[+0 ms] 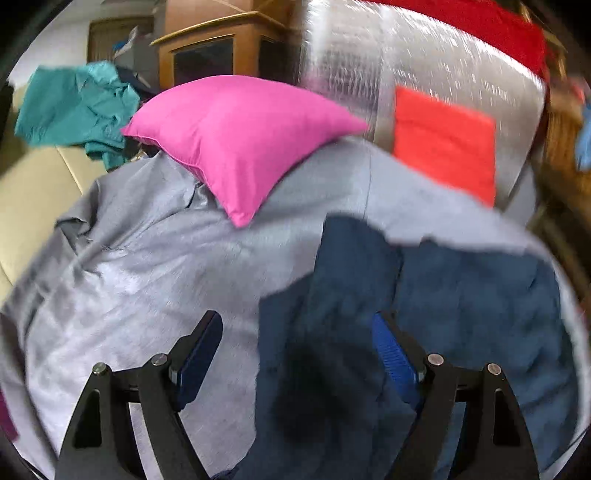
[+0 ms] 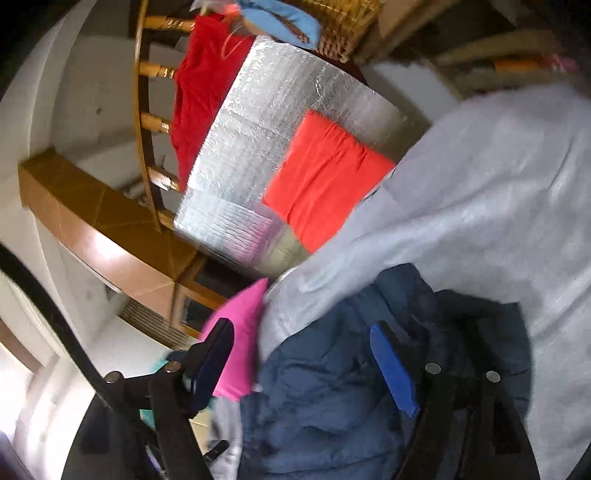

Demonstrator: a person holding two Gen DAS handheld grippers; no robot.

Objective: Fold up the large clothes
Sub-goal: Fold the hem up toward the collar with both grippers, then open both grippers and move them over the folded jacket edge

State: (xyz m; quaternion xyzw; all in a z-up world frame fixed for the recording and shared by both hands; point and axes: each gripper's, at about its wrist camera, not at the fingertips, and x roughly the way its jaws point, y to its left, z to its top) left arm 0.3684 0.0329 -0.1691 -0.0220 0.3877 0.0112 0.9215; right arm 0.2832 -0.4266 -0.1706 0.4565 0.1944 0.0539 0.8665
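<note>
In the left wrist view the left gripper [image 1: 297, 363] points down at a blue garment [image 1: 461, 314] that lies on a grey sheet [image 1: 147, 266]. Its jaws stand wide, and the pads do not press on the cloth; the garment only shows between and below them, with a dark shadow under the gap. The garment fills the near right part of this view, and a fold of the grey sheet covers its far edge. A pink pillow [image 1: 236, 136] rests on the sheet farther away, with one corner pointing toward the gripper. Far left, a teal cloth [image 1: 74, 107] lies crumpled on a beige surface. Far right, an orange cloth [image 1: 443, 144] lies flat on a silver mat [image 1: 369, 66], and a red cloth [image 1: 480, 22] hangs beyond the mat. In the right wrist view the picture is tilted; the right gripper [image 2: 301, 363] also has its jaws wide and holds nothing, and the blue garment [image 2: 325, 387] lies in a rumpled heap between and under them. Its left pad is in front of the pink pillow [image 2: 240, 332]. Both views are somewhat blurred.
</note>
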